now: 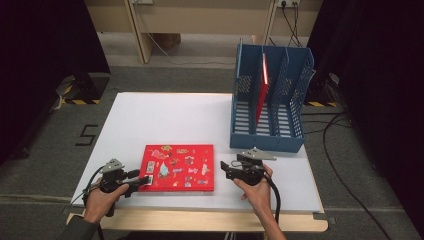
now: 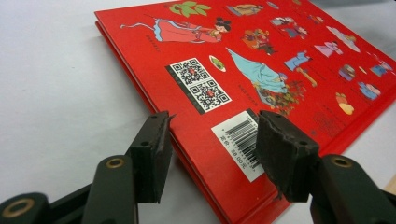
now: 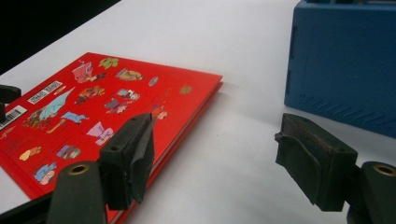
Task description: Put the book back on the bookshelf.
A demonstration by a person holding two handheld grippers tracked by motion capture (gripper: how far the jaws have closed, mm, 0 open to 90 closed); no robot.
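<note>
Left gripper [image 2: 212, 140], spread wide, straddles the flat red hardcover picture book's [image 2: 261, 70] corner; closing shallowly, it could slip off. Right gripper [image 3: 219, 154] waits unclenched.

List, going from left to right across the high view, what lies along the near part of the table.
Left tool → red book lying flat → right tool → blue file rack, set farther back.
</note>
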